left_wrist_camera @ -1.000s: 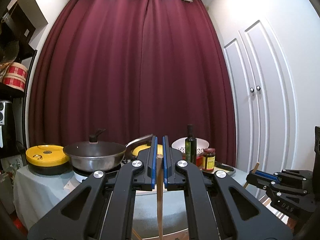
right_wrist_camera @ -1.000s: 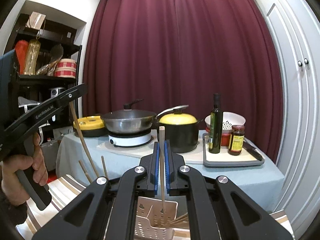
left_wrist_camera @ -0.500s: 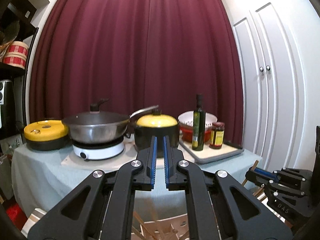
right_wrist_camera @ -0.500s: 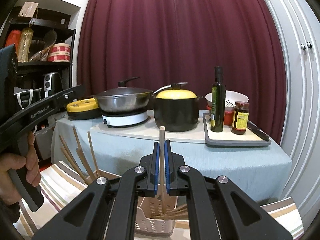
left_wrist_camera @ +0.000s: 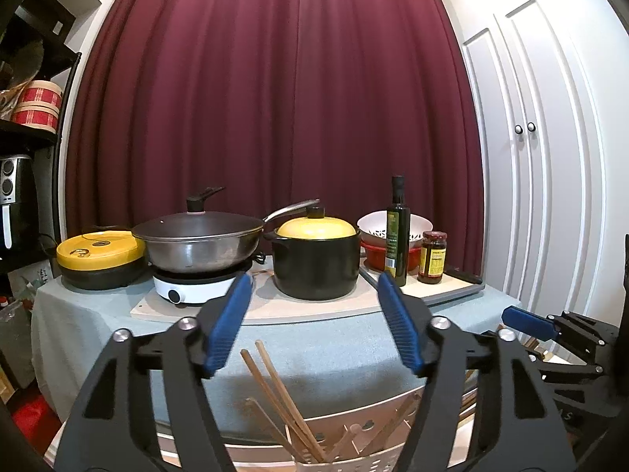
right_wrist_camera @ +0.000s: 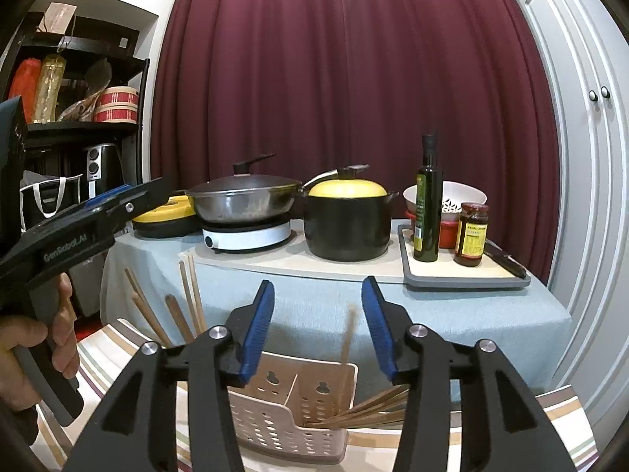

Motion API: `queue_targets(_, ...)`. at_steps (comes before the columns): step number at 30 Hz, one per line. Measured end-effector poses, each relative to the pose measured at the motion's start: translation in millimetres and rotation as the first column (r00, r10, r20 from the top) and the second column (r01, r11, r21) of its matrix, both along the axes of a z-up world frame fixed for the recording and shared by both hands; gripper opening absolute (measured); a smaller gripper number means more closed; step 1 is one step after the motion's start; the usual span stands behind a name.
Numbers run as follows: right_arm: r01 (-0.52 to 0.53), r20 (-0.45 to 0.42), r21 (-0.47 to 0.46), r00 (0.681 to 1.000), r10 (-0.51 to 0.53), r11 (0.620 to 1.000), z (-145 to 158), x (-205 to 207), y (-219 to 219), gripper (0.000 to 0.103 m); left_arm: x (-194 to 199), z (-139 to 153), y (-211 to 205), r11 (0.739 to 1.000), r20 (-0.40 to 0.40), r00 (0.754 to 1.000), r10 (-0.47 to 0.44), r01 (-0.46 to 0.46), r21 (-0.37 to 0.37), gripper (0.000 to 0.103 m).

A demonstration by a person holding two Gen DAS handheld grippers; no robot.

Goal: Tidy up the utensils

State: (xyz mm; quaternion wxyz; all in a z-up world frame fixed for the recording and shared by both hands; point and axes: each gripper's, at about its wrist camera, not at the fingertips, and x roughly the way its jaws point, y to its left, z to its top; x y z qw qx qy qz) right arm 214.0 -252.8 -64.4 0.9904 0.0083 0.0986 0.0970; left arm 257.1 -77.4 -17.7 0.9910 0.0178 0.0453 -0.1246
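Above the pink perforated caddy (right_wrist_camera: 293, 413), both tools hang with nothing in them: the right gripper (right_wrist_camera: 317, 324) has its blue-padded jaws spread wide, and the left gripper (left_wrist_camera: 316, 330) is spread wider still. The task's things, the wooden chopsticks (right_wrist_camera: 365, 409), sit inside the caddy; a bundle leans flat toward the caddy's right-hand compartment wall, and one chopstick (right_wrist_camera: 348, 344) stands near upright at the caddy's back, blurred, so I cannot tell if it is settled or still falling. Another group of sticks (right_wrist_camera: 188, 299) fans up just left of the caddy, in a holder I cannot see. Risks from here, as I judge them: the upright stick may topple outward over the caddy's rim if it has not seated against the divider. The leaning bundle lies low and splayed, so a fresh stick dropped on it could bounce or skate out. Both grippers crowd the same opening; a careless descent could clip the caddy's wall and tip it on the striped cloth (right_wrist_camera: 452, 438), since it looks light. The left hand (right_wrist_camera: 37, 344) holds its tool close to the left fan of sticks, and a swing could knock those.
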Motion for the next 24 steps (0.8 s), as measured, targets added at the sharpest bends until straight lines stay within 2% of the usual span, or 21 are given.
queue_targets(6,0.027,0.027,0.009,0.999,-0.028,1.0,8,-16,0,0.073,-16,9,6,1.0,0.023,1.0,0.018,-0.018,0.0,0.086)
queue_targets(11,0.074,0.024,0.012,0.997,-0.075,0.997,10,-27,-2,0.081,-34,12,5,0.997,0.048,0.997,0.058,-0.061,0.049,0.093)
queue_targets(17,0.118,0.007,0.017,0.993,-0.119,0.993,11,-40,-3,0.084,-56,7,9,0.993,0.026,0.996,0.09,-0.092,0.073,0.097)
queue_targets(24,0.136,-0.01,0.006,0.991,-0.136,0.991,9,-67,1,0.085,-85,-4,15,0.991,-0.042,0.993,0.107,-0.103,0.085,0.098)
